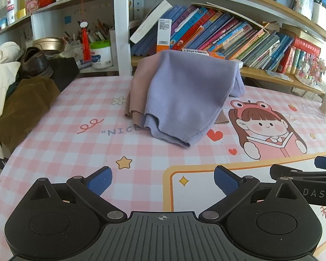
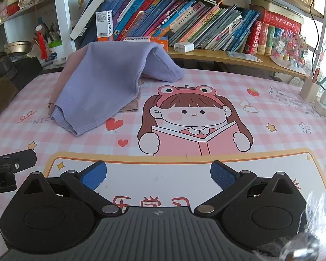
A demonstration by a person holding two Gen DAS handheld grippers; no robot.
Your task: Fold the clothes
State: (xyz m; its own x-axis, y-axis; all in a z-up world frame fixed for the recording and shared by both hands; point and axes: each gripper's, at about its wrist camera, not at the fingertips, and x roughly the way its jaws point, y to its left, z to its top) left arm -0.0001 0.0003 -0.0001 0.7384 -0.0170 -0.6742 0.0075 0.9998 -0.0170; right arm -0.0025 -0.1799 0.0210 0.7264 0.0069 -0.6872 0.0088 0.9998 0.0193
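From the left wrist camera, the left gripper (image 1: 162, 181), black with blue-padded fingers, hovered over the pink-checked cartoon-printed tablecloth (image 1: 76, 148) with its jaws spread wide and nothing between them. That suited an approach: nothing was yet chosen to pinch. The lilac knitted sweater (image 1: 184, 97) lay well ahead, near the table's far edge, draped over something taller behind it, so it sloped down like a tent with its ribbed hem resting on the cloth. Beneath it a dusty-pink knitted garment (image 1: 138, 91) showed at the left side. The right gripper's black finger reached in from the right edge, level with the left one.

From the right wrist camera, the right gripper (image 2: 158, 175) likewise stood wide apart and empty above the white panel of the tablecloth (image 2: 271, 113). The lilac sweater (image 2: 102, 82) sat ahead and to the left, one sleeve trailing right along the leaning row of colourful books (image 2: 184, 21). Both tools seemed poised side by side so each could take one side of the hem.
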